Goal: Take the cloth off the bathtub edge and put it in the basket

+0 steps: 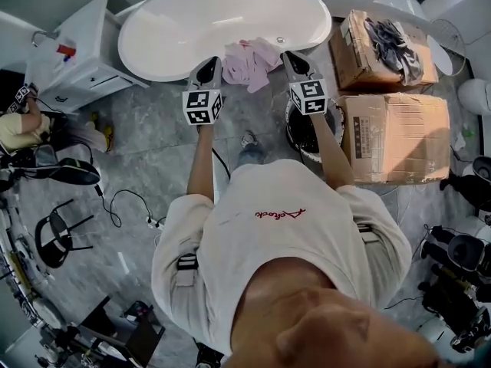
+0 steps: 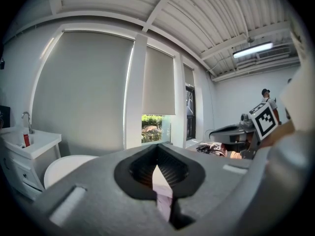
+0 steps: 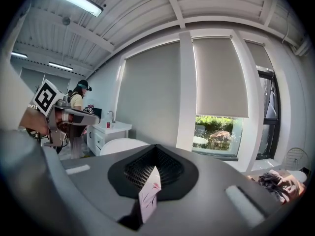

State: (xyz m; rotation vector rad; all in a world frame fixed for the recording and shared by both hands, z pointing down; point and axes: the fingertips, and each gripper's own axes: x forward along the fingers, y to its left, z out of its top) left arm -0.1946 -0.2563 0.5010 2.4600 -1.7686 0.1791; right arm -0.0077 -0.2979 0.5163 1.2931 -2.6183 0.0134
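head view | left gripper (image 1: 207,69) clamped on cloth (image 1: 252,64) | right gripper (image 1: 294,61) clamped on same cloth

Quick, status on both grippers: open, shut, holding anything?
Left gripper: closed, pinching an edge of the pink cloth.
Right gripper: closed, pinching the same pink cloth.

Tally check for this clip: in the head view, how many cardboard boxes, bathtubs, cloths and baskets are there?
brown cardboard boxes: 2
white oval bathtub: 1
pink cloth: 1
dark round basket: 1
Total: 5
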